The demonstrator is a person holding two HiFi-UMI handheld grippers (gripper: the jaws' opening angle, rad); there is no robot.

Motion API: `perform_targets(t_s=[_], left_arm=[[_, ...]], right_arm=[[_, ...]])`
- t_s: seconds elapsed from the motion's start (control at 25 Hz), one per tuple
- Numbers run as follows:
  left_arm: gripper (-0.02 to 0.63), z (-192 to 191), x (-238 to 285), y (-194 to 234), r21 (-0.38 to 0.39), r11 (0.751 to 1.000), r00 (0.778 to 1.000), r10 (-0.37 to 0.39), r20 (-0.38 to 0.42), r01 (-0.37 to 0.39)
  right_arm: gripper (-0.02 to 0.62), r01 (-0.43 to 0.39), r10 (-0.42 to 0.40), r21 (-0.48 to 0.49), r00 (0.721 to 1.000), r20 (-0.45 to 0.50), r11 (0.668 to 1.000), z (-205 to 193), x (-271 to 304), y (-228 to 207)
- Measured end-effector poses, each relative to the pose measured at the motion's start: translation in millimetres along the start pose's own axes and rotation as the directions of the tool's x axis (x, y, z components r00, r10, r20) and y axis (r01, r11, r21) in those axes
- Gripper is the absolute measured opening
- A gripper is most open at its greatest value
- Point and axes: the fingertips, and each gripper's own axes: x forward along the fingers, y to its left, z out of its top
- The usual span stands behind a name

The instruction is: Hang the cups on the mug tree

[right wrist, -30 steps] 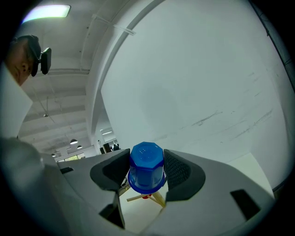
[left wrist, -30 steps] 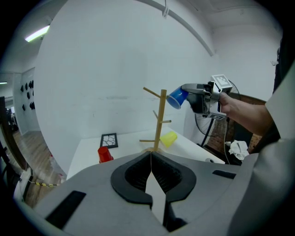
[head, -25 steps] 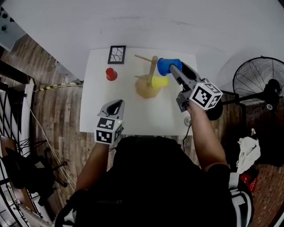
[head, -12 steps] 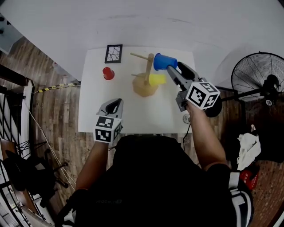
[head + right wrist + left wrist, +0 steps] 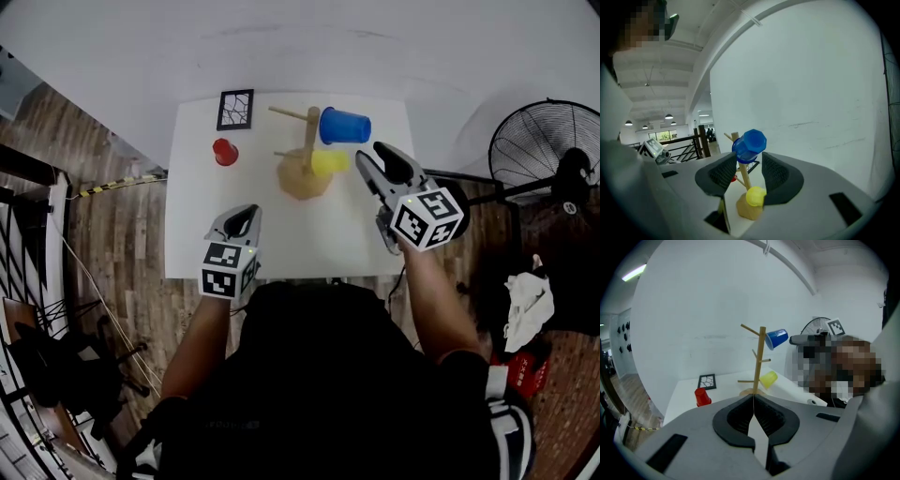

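Note:
A wooden mug tree [image 5: 307,150] stands at the back of the white table [image 5: 281,239]. A blue cup [image 5: 344,126] hangs on its upper right peg, and a yellow cup [image 5: 330,163] hangs lower down. On the table to the left stands a red cup [image 5: 224,152]. My right gripper [image 5: 375,161] is open, a little right of the tree and apart from both hung cups. Its jaws have just been closing a little, with nothing between them. In the right gripper view the blue cup [image 5: 749,146] shows beyond the jaws. My left gripper [image 5: 239,223] is shut and empty near the front edge.
A small black-framed picture [image 5: 235,109] lies at the back left corner. A standing fan [image 5: 539,150] is off the table's right side. A white wall runs behind the table, and wooden floor lies to the left.
My right gripper has drawn back from the blue cup toward the front right, leaving the cup hanging on its peg. The left gripper has stayed put.

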Motion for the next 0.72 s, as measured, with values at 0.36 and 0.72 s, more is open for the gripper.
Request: perform_targets(t_s=[0.36, 0.72], left_arm=[[0.017, 3, 1, 11, 0.006, 1.0, 1.0, 0.006, 0.004, -0.006], [0.017, 2, 1, 25, 0.015, 1.0, 1.0, -0.001, 0.005, 0.001]], right_arm=[[0.017, -0.04, 0.029, -0.084, 0.991, -0.127, 0.996, -59, -8, 40], [0.008, -0.112, 0.098, -0.055, 0.971, -0.219, 0.992, -97, 2, 76]])
